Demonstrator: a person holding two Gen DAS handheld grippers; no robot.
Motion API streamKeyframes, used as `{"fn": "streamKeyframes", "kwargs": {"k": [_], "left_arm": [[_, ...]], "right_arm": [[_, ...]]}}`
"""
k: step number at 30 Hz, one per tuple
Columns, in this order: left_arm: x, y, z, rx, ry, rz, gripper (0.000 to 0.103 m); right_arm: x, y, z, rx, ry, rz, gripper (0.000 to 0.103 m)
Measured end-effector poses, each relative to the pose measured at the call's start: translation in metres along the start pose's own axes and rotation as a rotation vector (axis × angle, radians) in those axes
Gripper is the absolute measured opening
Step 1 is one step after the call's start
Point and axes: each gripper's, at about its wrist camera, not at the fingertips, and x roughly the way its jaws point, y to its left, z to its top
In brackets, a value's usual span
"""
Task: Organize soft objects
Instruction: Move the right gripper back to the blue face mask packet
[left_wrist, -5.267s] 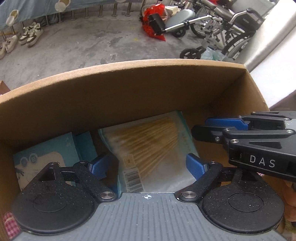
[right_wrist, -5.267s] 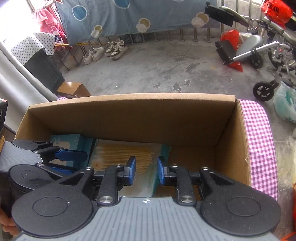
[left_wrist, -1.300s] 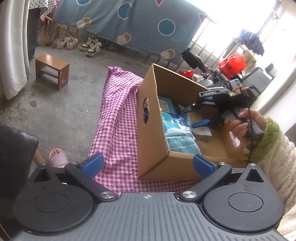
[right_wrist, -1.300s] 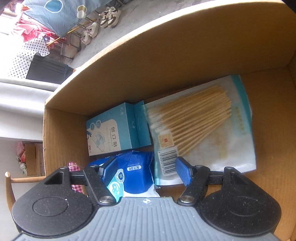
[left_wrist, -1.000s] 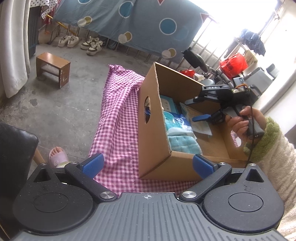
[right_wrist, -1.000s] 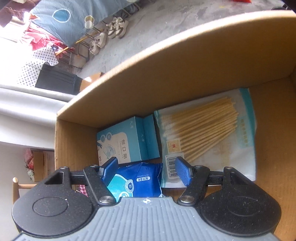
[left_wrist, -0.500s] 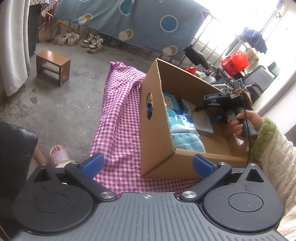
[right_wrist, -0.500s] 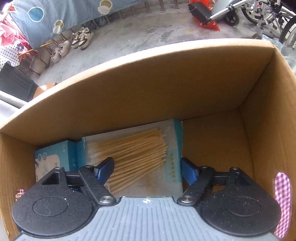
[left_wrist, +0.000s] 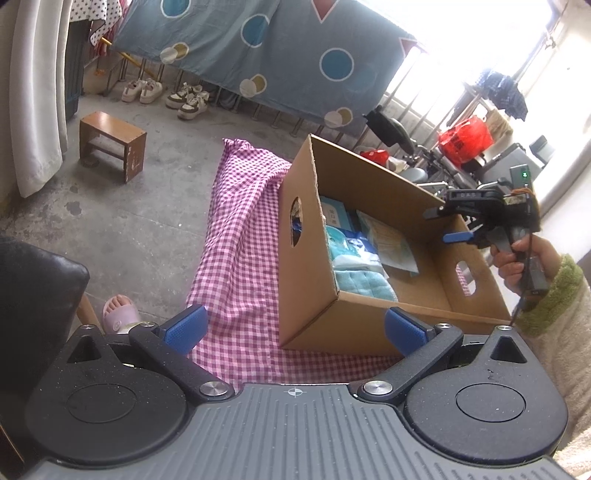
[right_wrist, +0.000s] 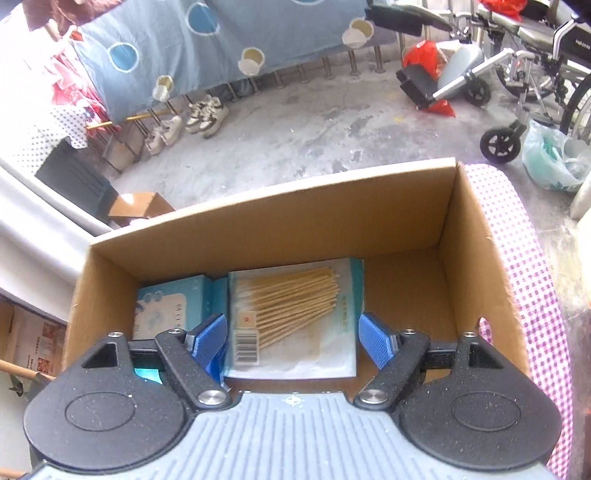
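Below right gripper (right_wrist: 291, 338), swab packet (right_wrist: 291, 317).

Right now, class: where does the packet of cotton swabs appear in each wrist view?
Left wrist view: packet of cotton swabs lies mid-right, inside the cardboard box.
Right wrist view: it sits low centre, on the box floor beyond the open tongs.
Shared landmark: the teal carton beside it.

Swab packet (right_wrist: 291, 317) lies flat in cardboard box (right_wrist: 280, 225)
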Motion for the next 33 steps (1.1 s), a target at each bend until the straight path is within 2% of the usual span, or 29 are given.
{"fn": "streamKeyframes", "kwargs": {"k": [8, 11, 13, 18, 23, 25, 28, 32, 33], "left_arm": [[-0.027, -0.003, -0.012, 0.009, -0.04, -0.004, 0.102], [-0.03, -0.003, -0.019, 0.022, -0.039, 0.0, 0.102], [-0.028, -0.004, -0.023, 0.047, -0.033, 0.018, 0.102], [-0.005, -0.006, -0.032, 0.125, 0.025, 0.059, 0.102], [0.032, -0.016, -0.047, 0.23, 0.117, 0.03, 0.098], [0.05, -0.02, -0.052, 0.278, 0.16, 0.018, 0.096], [0.072, -0.027, -0.054, 0.33, 0.209, -0.01, 0.095], [0.102, -0.032, -0.054, 0.366, 0.262, -0.026, 0.084], [0.109, -0.032, -0.054, 0.376, 0.279, -0.023, 0.085]], "right_arm": [[-0.136, 0.021, -0.063, -0.106, -0.168, 0.209, 0.081], [-0.166, 0.027, -0.104, -0.143, -0.201, 0.312, 0.081], [-0.171, 0.031, -0.135, -0.147, -0.186, 0.371, 0.081], [-0.143, 0.036, -0.214, -0.115, -0.054, 0.445, 0.071], [-0.083, 0.042, -0.29, -0.026, 0.141, 0.453, 0.064], [-0.062, 0.042, -0.31, 0.028, 0.19, 0.466, 0.064], [-0.041, 0.04, -0.327, 0.107, 0.227, 0.455, 0.064], [-0.028, 0.042, -0.34, 0.163, 0.212, 0.414, 0.063], [-0.028, 0.041, -0.341, 0.175, 0.204, 0.414, 0.063]]}}
